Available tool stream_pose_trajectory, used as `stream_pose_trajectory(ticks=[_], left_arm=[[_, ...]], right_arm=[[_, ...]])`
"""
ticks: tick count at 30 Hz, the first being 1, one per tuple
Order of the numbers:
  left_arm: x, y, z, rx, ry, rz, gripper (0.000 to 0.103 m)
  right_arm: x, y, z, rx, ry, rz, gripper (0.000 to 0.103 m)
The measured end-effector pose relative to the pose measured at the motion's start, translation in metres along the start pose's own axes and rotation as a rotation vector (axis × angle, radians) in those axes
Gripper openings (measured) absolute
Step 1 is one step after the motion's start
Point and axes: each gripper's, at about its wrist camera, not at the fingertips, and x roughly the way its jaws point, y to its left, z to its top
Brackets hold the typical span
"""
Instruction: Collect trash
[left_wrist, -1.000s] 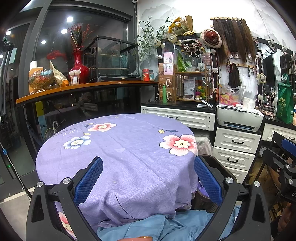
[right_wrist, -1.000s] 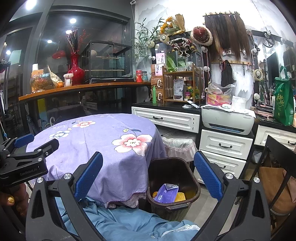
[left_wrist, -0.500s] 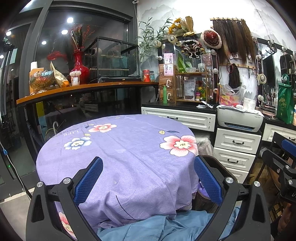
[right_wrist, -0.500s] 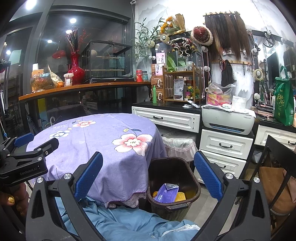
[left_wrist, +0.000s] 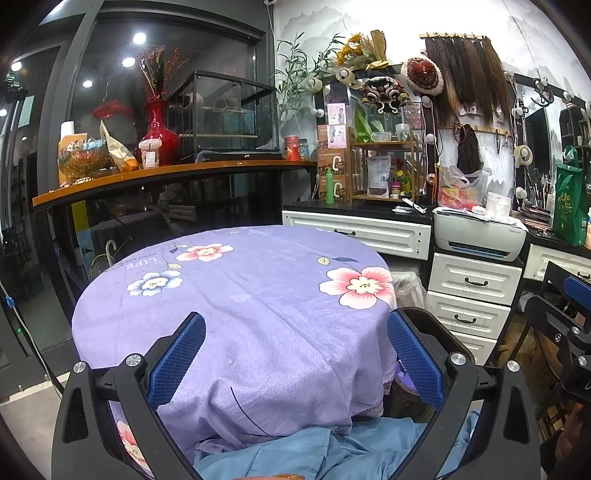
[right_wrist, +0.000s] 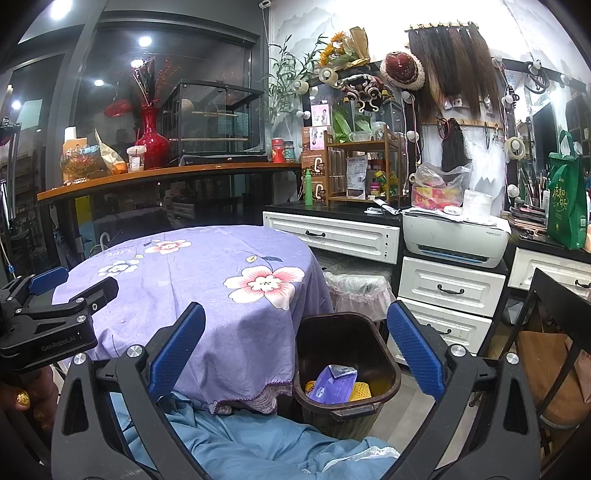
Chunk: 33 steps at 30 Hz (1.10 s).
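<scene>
Left claw (left_wrist: 295, 363) wide open, empty, over purple tabletop (left_wrist: 258, 295). Right claw (right_wrist: 295, 363) wide open, empty, above bin (right_wrist: 345, 365) holding wrappers (right_wrist: 334, 380).

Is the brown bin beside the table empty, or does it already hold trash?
Not empty. In the right wrist view the brown bin stands upright and holds a purple packet and a yellow piece at the bottom, well below its rim.

Bare purple tablecloth (left_wrist: 258, 295) ahead, open-topped brown bin (right_wrist: 347, 365) beside table, white drawers (right_wrist: 450, 295) behind
</scene>
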Motion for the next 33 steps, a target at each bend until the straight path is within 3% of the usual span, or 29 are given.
stream_pose_trajectory(ticks=[33], left_arm=[[0.0022,-0.0021,0.0006,0.005,0.006,-0.004,0.098]], right_arm=[[0.0012,-0.0004,0.003,0.001,0.004,0.001,0.097]])
